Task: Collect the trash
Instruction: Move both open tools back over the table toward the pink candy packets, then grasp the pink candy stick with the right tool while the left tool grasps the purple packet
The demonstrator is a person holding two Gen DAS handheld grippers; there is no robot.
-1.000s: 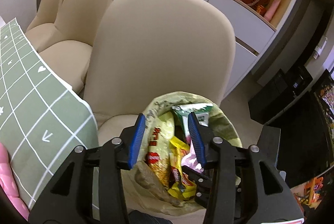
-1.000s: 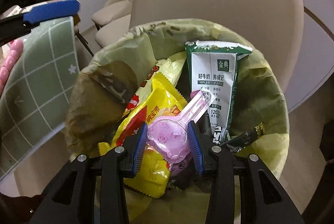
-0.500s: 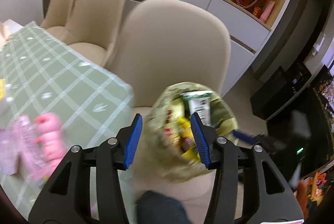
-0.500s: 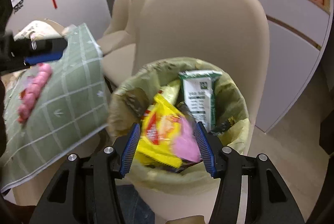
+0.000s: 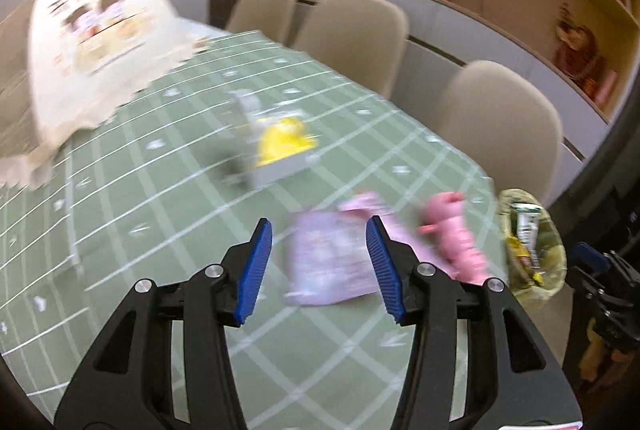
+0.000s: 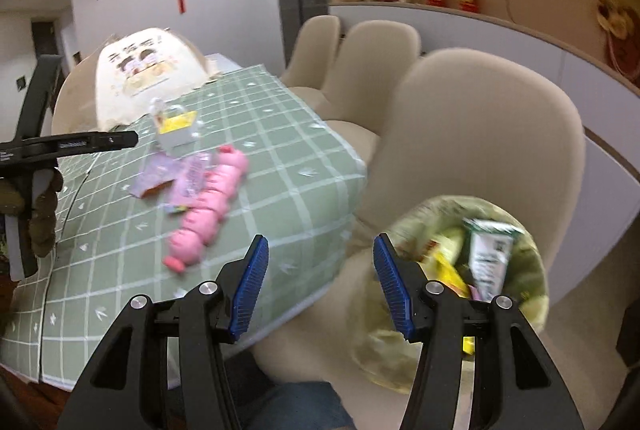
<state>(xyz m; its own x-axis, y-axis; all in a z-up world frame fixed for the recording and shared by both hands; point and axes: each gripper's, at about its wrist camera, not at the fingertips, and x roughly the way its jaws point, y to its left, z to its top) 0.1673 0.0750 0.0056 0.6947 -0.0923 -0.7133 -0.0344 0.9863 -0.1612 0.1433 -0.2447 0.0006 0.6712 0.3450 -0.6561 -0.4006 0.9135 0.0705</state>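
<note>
My left gripper (image 5: 318,266) is open and empty above the green checked tablecloth (image 5: 160,197), just short of a pale pink wrapper (image 5: 328,262). A pink segmented toy (image 5: 456,242) lies right of it near the table edge. A grey tray with a yellow item (image 5: 280,149) sits farther back. My right gripper (image 6: 320,286) is open and empty over the gap between table and bin. The lined trash bin (image 6: 480,270) holds a green milk carton (image 6: 490,258) and yellow wrappers. The bin also shows in the left wrist view (image 5: 532,242). The pink toy (image 6: 208,205) and wrappers (image 6: 176,173) show in the right wrist view.
Beige chairs (image 5: 500,125) line the far side of the table, one right behind the bin (image 6: 480,133). A large cream printed bag (image 5: 88,49) stands at the table's far left. White cabinets and shelves (image 5: 480,9) run along the wall.
The right gripper let go of the pink spoon in the bin, opened and pulled back. The left gripper swung left from the bin to over the table.
</note>
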